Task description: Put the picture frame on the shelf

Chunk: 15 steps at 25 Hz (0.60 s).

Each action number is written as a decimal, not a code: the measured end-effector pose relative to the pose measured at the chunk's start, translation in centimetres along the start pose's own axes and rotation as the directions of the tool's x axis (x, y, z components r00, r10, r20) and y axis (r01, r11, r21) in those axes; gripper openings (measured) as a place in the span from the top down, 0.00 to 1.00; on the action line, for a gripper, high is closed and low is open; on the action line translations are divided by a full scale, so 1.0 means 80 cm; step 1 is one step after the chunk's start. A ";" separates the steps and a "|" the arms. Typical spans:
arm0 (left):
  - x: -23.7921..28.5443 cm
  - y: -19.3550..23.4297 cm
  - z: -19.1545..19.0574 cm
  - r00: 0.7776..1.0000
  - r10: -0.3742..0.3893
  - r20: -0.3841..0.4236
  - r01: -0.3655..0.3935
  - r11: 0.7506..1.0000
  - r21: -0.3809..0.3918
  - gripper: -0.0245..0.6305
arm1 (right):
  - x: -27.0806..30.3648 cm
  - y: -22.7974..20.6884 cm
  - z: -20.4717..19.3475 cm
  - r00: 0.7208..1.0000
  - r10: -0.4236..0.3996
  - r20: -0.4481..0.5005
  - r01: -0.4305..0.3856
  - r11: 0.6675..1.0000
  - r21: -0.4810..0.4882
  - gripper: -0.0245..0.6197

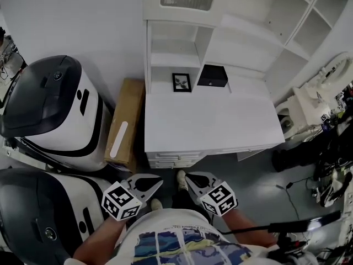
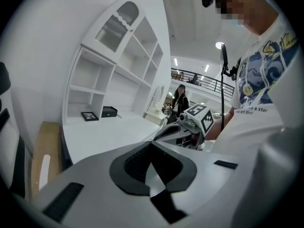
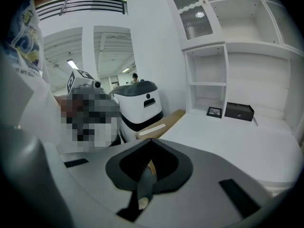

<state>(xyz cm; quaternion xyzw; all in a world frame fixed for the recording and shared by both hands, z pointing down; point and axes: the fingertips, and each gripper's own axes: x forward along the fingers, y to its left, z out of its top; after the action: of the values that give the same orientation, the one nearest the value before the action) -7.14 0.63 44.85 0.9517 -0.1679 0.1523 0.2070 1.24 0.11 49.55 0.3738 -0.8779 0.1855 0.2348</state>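
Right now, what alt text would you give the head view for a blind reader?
From above: a small picture frame sits at the back of a white desk, under its shelves, beside a black box. Nearer the camera, a person holds the left gripper and right gripper, both shut and empty, short of the desk.

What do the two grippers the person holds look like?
Both the left gripper and right gripper are light grey with pointed, beak-like jaws lined in dark grey. Each carries a white cube printed with black square markers. The person wears a white T-shirt with blue print.
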 end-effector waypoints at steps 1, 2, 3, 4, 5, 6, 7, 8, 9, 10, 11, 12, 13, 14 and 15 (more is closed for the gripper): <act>-0.002 0.000 0.000 1.000 0.002 0.000 -0.002 1.000 0.002 0.94 | 0.000 0.001 0.001 1.000 -0.001 0.002 0.001 1.000 -0.001 0.92; -0.003 0.000 -0.001 1.000 0.004 0.002 -0.004 1.000 0.003 0.94 | 0.000 0.003 0.001 1.000 -0.002 0.004 0.002 1.000 -0.003 0.92; -0.004 -0.001 -0.002 1.000 0.006 0.003 -0.006 1.000 0.003 0.94 | 0.000 0.005 0.002 1.000 -0.002 0.005 0.002 1.000 -0.004 0.92; -0.005 -0.001 -0.003 1.000 0.006 0.005 -0.006 1.000 0.002 0.94 | 0.000 0.007 0.001 1.000 -0.003 0.005 0.003 1.000 -0.005 0.92; -0.005 -0.003 -0.004 1.000 0.005 0.005 -0.005 1.000 0.003 0.94 | -0.001 0.008 0.001 1.000 -0.003 0.005 0.003 1.000 -0.007 0.92; -0.004 -0.004 -0.006 1.000 0.005 0.002 -0.005 1.000 0.007 0.94 | -0.002 0.010 0.000 1.000 -0.003 0.005 0.003 1.000 -0.008 0.92; -0.004 -0.005 -0.008 1.000 0.004 -0.002 -0.004 1.000 0.011 0.94 | -0.003 0.012 -0.001 1.000 -0.003 0.004 0.003 1.000 -0.008 0.92; -0.004 -0.006 -0.010 1.000 0.004 -0.006 -0.004 1.000 0.014 0.94 | -0.003 0.013 -0.003 1.000 -0.004 0.003 0.004 1.000 -0.007 0.92; -0.005 -0.007 -0.012 1.000 0.003 -0.007 -0.003 1.000 0.016 0.94 | -0.004 0.015 -0.004 1.000 -0.006 0.003 0.006 1.000 -0.007 0.92; -0.006 -0.007 -0.013 1.000 0.002 -0.008 -0.002 1.000 0.016 0.94 | -0.004 0.016 -0.005 1.000 -0.007 0.003 0.007 1.000 -0.007 0.92; -0.007 -0.006 -0.014 1.000 0.002 -0.007 -0.002 1.000 0.016 0.94 | -0.004 0.017 -0.006 1.000 -0.009 0.003 0.009 1.000 -0.008 0.92; -0.008 -0.006 -0.015 1.000 0.002 -0.007 -0.002 1.000 0.014 0.94 | -0.003 0.017 -0.006 1.000 -0.011 0.004 0.011 1.000 -0.008 0.92; -0.010 -0.005 -0.016 1.000 0.002 -0.007 -0.002 1.000 0.013 0.94 | -0.003 0.018 -0.006 1.000 -0.013 0.004 0.013 1.000 -0.008 0.92; -0.011 -0.005 -0.017 1.000 0.001 -0.008 -0.001 1.000 0.012 0.94 | -0.003 0.019 -0.006 1.000 -0.015 0.004 0.015 1.000 -0.008 0.92; -0.012 -0.005 -0.017 1.000 0.001 -0.009 -0.001 1.000 0.012 0.94 | -0.003 0.020 -0.006 1.000 -0.016 0.005 0.016 1.000 -0.009 0.92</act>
<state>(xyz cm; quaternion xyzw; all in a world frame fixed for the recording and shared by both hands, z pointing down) -8.13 1.85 45.57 0.9523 -0.1664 0.1576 0.2017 0.31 1.53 49.56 0.3802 -0.8763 0.1788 0.2359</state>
